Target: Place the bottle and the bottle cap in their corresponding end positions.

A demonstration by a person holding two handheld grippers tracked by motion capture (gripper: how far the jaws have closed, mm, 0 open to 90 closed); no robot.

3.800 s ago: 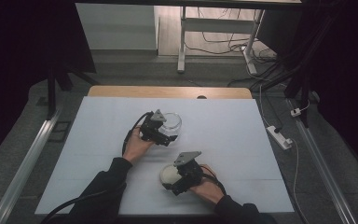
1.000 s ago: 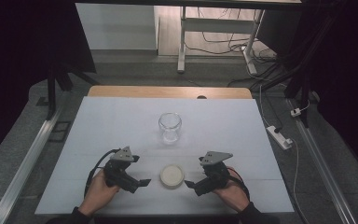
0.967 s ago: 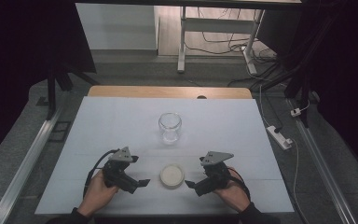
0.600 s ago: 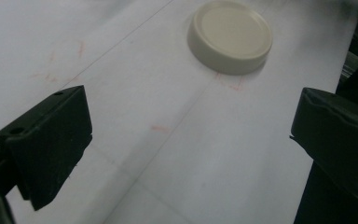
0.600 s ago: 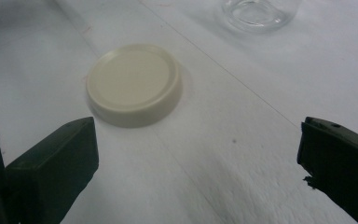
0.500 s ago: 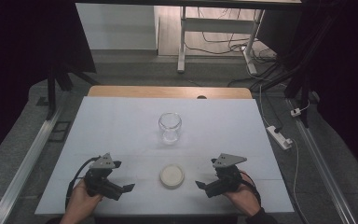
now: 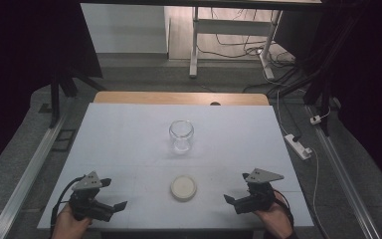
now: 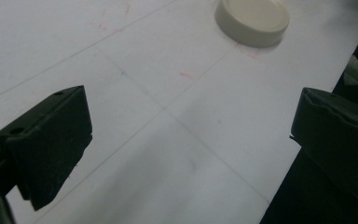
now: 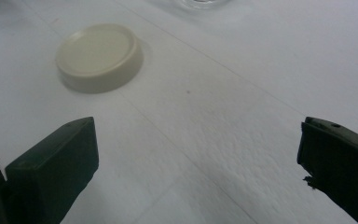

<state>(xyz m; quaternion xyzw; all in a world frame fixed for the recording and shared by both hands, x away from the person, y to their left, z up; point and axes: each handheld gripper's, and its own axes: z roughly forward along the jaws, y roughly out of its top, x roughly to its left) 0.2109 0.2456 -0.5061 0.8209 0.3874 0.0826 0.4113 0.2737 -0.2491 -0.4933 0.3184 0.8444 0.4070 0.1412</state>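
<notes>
High view: whole layout is seen. Lid (image 7: 183, 187) lies flat on the table (image 7: 129, 144), glass jar (image 7: 181, 135) stands upright just beyond it, apart from it. Left gripper (image 7: 113, 195) is held well left of the lid, right gripper (image 7: 237, 191) well right of it, both near the table's front edge, neither touching the lid.

Left gripper view: jaws are seen spread wide w/ nothing between; lid (image 8: 252, 21) sits ahead near the top, faint pencil-like lines and reddish marks are picked up on the tabletop, not made out from above.

Right gripper view: jaws likewise wide apart, empty; lid (image 9: 99, 56) ahead at upper left, jar base (image 9: 199, 3) just cut off at the top edge.

Lid: round, cream, low, plain top, rounded rim. Jar: clear, open-mouthed.

Table: white top, wood strip at far edge. Beyond the jar: grey floor, desk legs, cables; power strip (image 7: 298, 146) on the floor right of the table.
</notes>
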